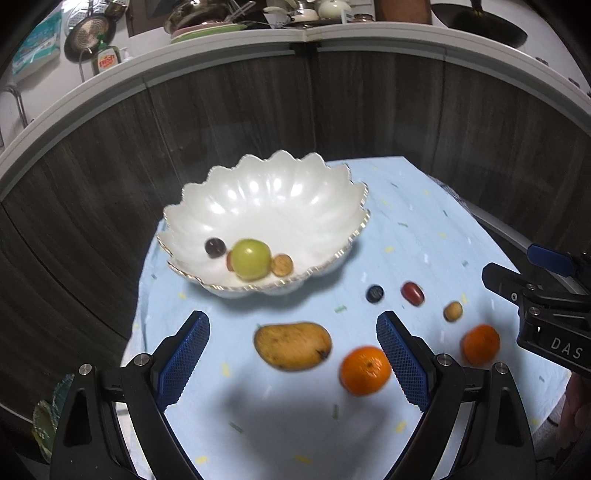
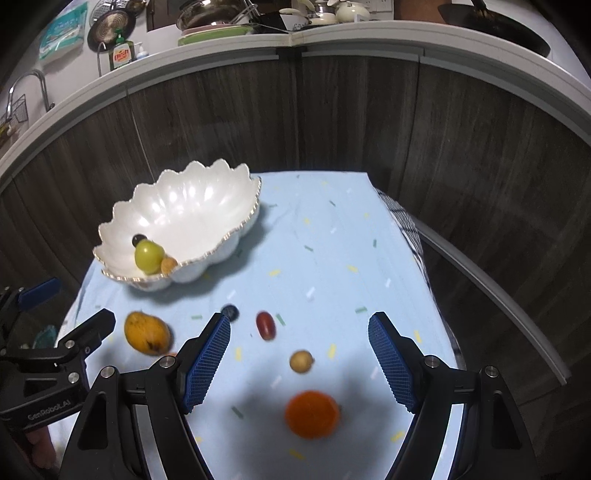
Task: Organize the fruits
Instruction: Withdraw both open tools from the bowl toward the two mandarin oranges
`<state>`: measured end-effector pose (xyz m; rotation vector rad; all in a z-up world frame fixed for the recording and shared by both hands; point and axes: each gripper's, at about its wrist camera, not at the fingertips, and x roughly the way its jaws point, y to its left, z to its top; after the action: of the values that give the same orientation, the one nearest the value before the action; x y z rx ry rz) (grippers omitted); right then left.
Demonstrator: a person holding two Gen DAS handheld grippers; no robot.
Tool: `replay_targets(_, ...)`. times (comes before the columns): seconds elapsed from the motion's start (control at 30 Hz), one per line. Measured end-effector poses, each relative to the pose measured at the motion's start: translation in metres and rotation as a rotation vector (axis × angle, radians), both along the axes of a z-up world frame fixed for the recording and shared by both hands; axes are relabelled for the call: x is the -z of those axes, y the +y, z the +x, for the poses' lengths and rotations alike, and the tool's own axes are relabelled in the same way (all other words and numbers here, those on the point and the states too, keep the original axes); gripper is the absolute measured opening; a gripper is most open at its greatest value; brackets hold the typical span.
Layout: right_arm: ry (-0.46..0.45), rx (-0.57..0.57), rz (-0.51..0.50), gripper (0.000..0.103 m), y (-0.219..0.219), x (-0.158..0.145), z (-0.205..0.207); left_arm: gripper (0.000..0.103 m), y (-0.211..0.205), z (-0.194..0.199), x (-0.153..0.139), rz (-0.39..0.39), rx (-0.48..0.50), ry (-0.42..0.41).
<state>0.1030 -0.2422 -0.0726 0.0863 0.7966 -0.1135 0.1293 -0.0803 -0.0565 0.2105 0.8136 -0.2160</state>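
Observation:
A white scalloped bowl (image 1: pixel 280 184) (image 2: pixel 192 199) stands on the light blue cloth and holds a green fruit (image 1: pixel 252 263) (image 2: pixel 148 256), a dark grape (image 1: pixel 215 247) and a small tan fruit (image 1: pixel 282 264). On the cloth lie a yellow mango (image 1: pixel 292 345) (image 2: pixel 147 332), two oranges (image 1: pixel 365 370) (image 1: pixel 480 345) (image 2: pixel 312 414), a red grape (image 1: pixel 412 293) (image 2: pixel 266 325), a dark blue berry (image 1: pixel 375 294) (image 2: pixel 230 312) and a small tan fruit (image 1: pixel 453 311) (image 2: pixel 301 361). My left gripper (image 1: pixel 293 325) is open above the mango. My right gripper (image 2: pixel 299 325) is open above the tan fruit and orange.
The cloth-covered table (image 2: pixel 332 240) is small, with its edges close on all sides. Dark wood cabinet fronts (image 1: pixel 369 110) stand behind it under a white counter (image 1: pixel 369 33) loaded with pans and dishes. The right gripper's body (image 1: pixel 546 317) shows at the right in the left wrist view.

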Motion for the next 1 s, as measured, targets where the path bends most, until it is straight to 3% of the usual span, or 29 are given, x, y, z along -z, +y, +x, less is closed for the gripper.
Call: replay_targets(1.0,0.105,0.011,0.028,0.078,-0.011,0.053,-0.024,0.092,-0.027,-0.025,0.04,0.012,0.096,0.041)
